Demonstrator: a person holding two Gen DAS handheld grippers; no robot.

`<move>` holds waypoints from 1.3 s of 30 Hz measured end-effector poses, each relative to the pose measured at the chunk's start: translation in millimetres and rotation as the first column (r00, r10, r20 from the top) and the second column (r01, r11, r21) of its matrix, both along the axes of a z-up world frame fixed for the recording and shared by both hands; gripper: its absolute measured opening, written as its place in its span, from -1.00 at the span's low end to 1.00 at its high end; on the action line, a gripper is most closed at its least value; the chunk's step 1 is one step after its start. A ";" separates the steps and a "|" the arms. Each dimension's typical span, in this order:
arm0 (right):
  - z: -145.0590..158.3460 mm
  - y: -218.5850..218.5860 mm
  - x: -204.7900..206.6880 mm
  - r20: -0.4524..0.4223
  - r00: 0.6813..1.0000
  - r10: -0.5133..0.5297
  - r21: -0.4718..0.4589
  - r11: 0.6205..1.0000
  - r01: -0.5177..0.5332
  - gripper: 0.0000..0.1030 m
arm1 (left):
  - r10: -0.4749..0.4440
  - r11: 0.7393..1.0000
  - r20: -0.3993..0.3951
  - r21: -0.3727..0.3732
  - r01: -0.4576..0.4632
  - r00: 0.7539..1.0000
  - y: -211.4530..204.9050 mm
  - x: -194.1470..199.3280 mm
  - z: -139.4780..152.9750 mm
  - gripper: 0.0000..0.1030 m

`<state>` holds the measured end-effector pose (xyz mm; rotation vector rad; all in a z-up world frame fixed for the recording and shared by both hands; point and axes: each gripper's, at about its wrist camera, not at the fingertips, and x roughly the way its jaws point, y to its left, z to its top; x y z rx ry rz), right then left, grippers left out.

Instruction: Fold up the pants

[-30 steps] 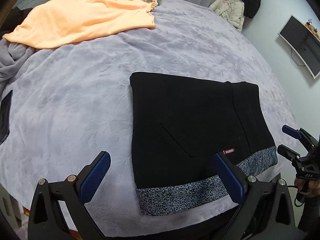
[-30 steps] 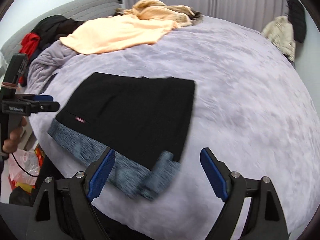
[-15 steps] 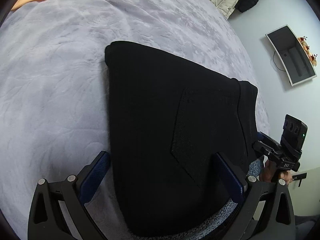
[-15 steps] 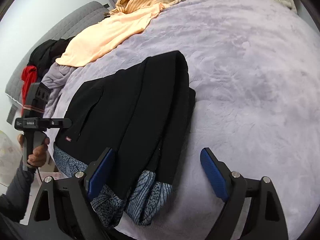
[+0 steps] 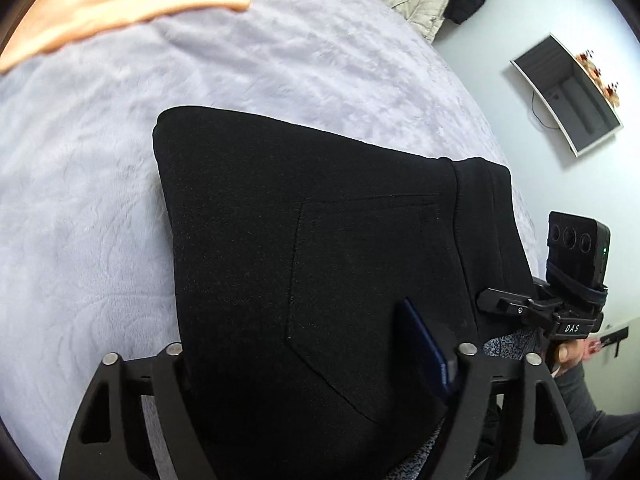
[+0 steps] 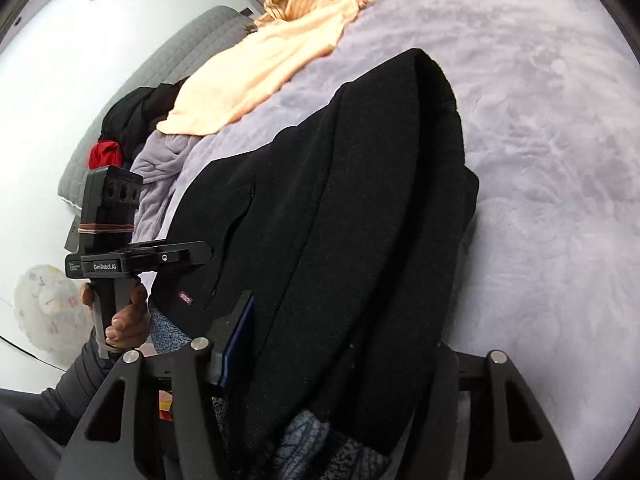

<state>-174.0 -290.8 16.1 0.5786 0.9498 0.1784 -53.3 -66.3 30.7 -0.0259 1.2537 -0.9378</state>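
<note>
Folded black pants (image 5: 320, 240) lie on a lavender bedspread (image 5: 80, 200), their blue-patterned band (image 6: 320, 440) at the near edge. My left gripper (image 5: 300, 320) straddles the near left part of the pants. Its jaws are closing with fabric between them; the right blue pad (image 5: 424, 352) lies against the cloth and the left finger is hidden under it. My right gripper (image 6: 344, 312) straddles the thick folded edge of the pants (image 6: 360, 200). Its jaws are closing too, the left pad (image 6: 240, 332) beside the fabric and the right finger covered.
A peach garment (image 6: 260, 72) lies at the far end of the bed, with black and red clothes (image 6: 116, 136) by the grey headboard (image 6: 168, 64). Jackets (image 5: 424, 8) hang on the wall. A hand (image 6: 124, 320) holds the left gripper's handle off the bed's near edge.
Both grippers have dropped and pushed in over the near end of the pants. Their jaws have narrowed, and fabric now covers one finger of each.
</note>
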 end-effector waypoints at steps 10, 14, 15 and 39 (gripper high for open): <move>43.8 -22.1 -26.8 0.041 0.997 -0.070 -0.072 0.995 0.073 0.16 | -0.032 0.999 0.019 -0.016 0.032 0.999 -54.8 -20.6 45.3 0.42; 54.5 -49.7 -33.9 0.040 0.992 -0.118 -0.099 0.988 0.121 0.16 | -0.044 0.999 0.010 -0.015 0.044 0.999 -91.9 -11.7 50.1 0.42; 56.0 -56.3 -34.6 0.039 0.991 -0.129 -0.107 0.985 0.132 0.16 | -0.048 0.999 0.011 -0.012 0.048 0.999 -101.6 -9.9 51.0 0.42; 31.6 -175.5 -14.9 -0.068 0.974 -0.218 -0.135 0.969 0.207 0.24 | -0.025 0.994 -0.039 0.102 0.029 0.999 -221.5 22.3 14.4 0.50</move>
